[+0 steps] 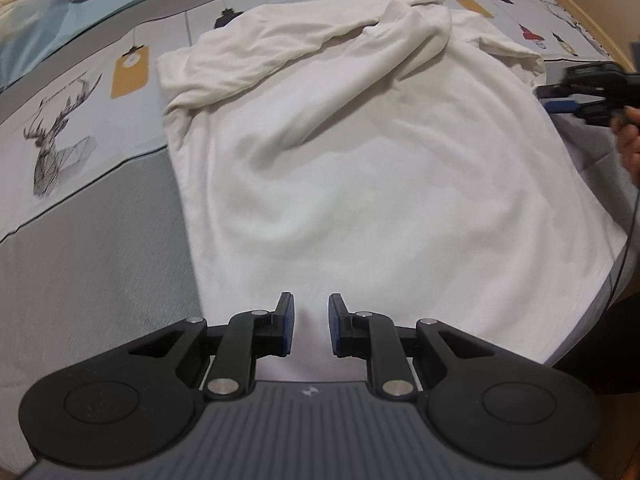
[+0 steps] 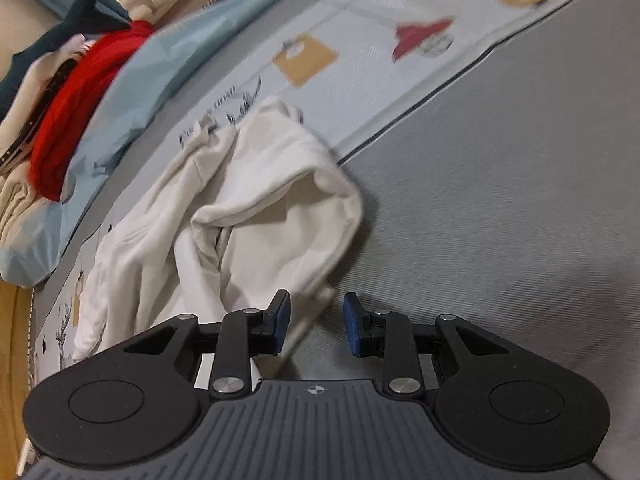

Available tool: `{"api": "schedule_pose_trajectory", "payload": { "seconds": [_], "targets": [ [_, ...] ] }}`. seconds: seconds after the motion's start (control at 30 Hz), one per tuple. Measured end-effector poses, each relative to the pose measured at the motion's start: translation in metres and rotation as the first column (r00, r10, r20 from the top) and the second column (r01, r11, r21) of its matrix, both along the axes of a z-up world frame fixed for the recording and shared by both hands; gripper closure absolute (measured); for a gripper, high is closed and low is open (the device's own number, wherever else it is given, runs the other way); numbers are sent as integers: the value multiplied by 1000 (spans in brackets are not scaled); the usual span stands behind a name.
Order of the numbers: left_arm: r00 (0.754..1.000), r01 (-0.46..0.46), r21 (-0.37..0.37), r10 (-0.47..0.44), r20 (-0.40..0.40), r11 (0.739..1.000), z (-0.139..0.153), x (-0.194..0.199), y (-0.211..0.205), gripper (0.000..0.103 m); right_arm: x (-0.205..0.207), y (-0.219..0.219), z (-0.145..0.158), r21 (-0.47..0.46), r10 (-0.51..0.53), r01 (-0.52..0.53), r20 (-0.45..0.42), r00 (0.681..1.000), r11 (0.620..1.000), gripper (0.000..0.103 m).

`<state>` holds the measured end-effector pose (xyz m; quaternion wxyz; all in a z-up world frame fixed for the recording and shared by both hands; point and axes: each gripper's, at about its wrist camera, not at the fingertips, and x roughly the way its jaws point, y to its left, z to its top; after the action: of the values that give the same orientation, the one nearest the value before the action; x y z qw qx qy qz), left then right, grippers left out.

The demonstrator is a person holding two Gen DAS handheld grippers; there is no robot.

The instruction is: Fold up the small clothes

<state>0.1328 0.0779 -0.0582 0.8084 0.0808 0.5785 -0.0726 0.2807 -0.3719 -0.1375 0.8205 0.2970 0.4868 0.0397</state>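
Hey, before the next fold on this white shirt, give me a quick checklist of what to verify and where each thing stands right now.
1. Left claw free of fabric: ok, jaws apart over the white shirt, nothing pinched.
2. Right claw free of fabric: ok, jaws apart; a shirt edge lies near the gap but is not pinched.
3. Shirt body flat on the bedspread: ok, only shallow wrinkles.
4. Sleeves folded in neatly: not ok, the left sleeve lies bunched across the top, and the right sleeve is puffed up.
5. Hem straight: cannot tell, the left claw hides it.
6. Red garment clear of the shirt: ok.
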Motion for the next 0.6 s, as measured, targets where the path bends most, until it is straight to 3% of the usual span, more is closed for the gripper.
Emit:
{"api": "schedule_pose_trajectory", "payload": {
  "seconds": [0.1,0.17,0.23,0.27,0.33,0.4,0.47,0.5,0.53,0.6],
  "targets": [
    [1000,9,4,-9,1,1000,-1,12,-9,83,16,17,4,-73,42,-40,26,999,997,74],
    [1000,19,13,-19,2,1000,-2,19,-17,83,24,24,6,-127,53,-52,3,999,991,87],
    [999,38,21,-38,9,999,-3,27,-26,83,30,22,13,-183,64,-61,12,998,981,88],
    [999,47,16,-47,13,999,-3,31,-30,83,33,20,21,-268,59,-46,42,997,962,89],
    [998,54,6,-54,23,999,-3,40,-37,83,32,21,53,-485,78,12,164,983,875,89],
    [998,55,4,-55,30,998,-5,50,-42,83,19,27,90,-626,202,64,344,917,777,89],
    [998,47,11,-47,36,999,-6,59,-44,83,1,34,108,-694,353,57,433,829,718,89],
    [998,42,12,-42,40,999,-6,64,-45,83,-6,38,105,-725,428,9,416,802,689,88],
    [998,36,10,-36,44,999,-5,67,-45,83,-8,40,97,-744,483,-72,354,801,665,88],
    [999,22,5,-22,48,1000,-4,73,-44,83,-6,37,68,-717,529,-255,185,828,649,86]
  ]
}}
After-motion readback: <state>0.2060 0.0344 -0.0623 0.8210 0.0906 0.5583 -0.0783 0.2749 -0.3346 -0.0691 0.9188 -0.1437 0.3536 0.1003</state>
